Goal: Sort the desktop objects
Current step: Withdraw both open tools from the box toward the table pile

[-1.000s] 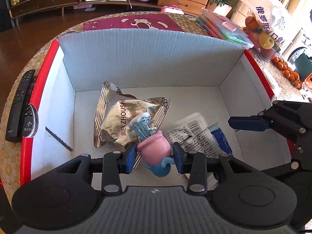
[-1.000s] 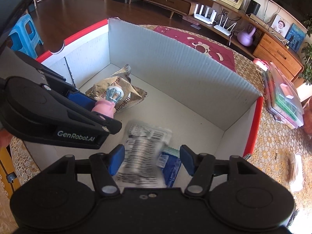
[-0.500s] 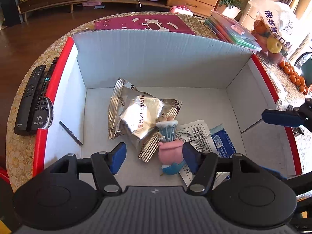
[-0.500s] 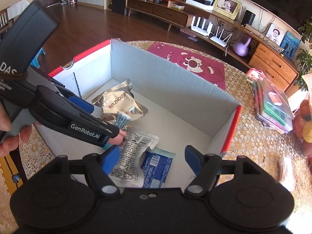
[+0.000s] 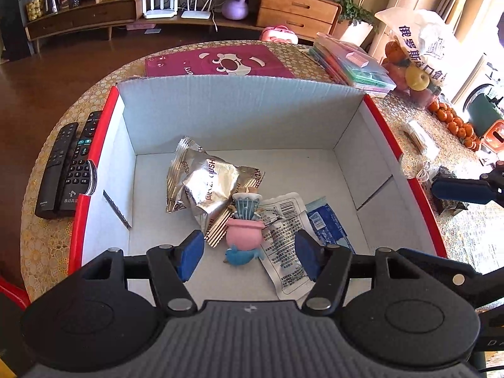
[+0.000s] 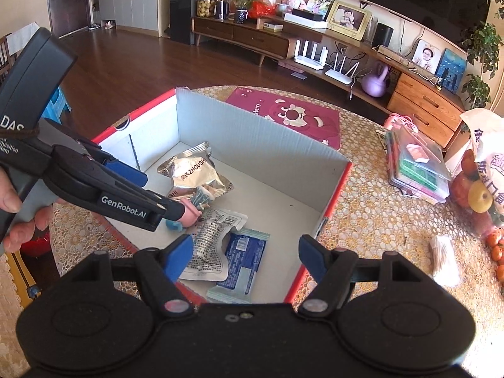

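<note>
A red-rimmed cardboard box (image 5: 239, 110) (image 6: 252, 138) stands on the round table. Inside lie a silver snack bag (image 5: 204, 179) (image 6: 195, 173), a white printed packet (image 5: 283, 233) (image 6: 211, 236), a blue packet (image 5: 327, 223) (image 6: 242, 255) and a pink-and-blue toy figure (image 5: 244, 236) (image 6: 189, 215). My left gripper (image 5: 249, 258) is open above the box, and the toy lies on the box floor between its blue pads, free of them. My right gripper (image 6: 245, 256) is open over the box's near right side, holding nothing.
Two black remotes (image 5: 63, 163) lie left of the box. A maroon mat (image 5: 220, 63) (image 6: 286, 116) sits behind it. Stacked plastic cases (image 5: 352, 63) (image 6: 415, 163), a fruit bag (image 5: 415, 53) and small oranges (image 5: 453, 123) fill the right side. A hand (image 6: 12, 208) holds the left gripper.
My left gripper opened and let go of the toy, which dropped onto the box floor. Both grippers pulled up and back from the box; the right one let go of the white packet earlier.
</note>
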The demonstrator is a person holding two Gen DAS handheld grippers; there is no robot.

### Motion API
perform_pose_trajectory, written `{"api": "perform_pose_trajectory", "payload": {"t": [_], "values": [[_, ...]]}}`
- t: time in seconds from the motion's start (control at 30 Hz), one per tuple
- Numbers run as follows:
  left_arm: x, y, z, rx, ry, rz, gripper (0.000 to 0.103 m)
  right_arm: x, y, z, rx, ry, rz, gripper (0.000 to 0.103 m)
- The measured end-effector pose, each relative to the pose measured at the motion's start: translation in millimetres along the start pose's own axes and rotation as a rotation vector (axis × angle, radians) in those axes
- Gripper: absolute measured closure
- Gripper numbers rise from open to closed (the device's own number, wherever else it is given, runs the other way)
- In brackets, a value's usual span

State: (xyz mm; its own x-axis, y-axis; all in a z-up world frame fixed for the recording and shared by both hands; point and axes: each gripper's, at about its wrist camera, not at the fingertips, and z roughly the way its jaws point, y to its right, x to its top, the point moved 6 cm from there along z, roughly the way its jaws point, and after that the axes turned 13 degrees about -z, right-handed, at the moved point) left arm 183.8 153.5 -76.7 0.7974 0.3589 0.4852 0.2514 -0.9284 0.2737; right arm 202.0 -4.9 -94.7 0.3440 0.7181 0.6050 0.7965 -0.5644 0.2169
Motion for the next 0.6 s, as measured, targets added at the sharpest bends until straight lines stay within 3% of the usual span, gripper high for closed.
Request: {"api": "perform_pose_trajectory", "payload": {"t": [0.37, 0.6], "values": [[-11.4, 17.5, -37.7, -0.021, 0.045, 0.03, 0.04, -10.2, 0.3, -34.9, 0.003, 0.05, 0.025, 0.026], [-23.0, 27.6, -56.3, -0.026, 0.072, 0.05, 0.033, -19.1, -2.9, -57.4, 0.009, 0.088, 0.037, 0.02]]}}
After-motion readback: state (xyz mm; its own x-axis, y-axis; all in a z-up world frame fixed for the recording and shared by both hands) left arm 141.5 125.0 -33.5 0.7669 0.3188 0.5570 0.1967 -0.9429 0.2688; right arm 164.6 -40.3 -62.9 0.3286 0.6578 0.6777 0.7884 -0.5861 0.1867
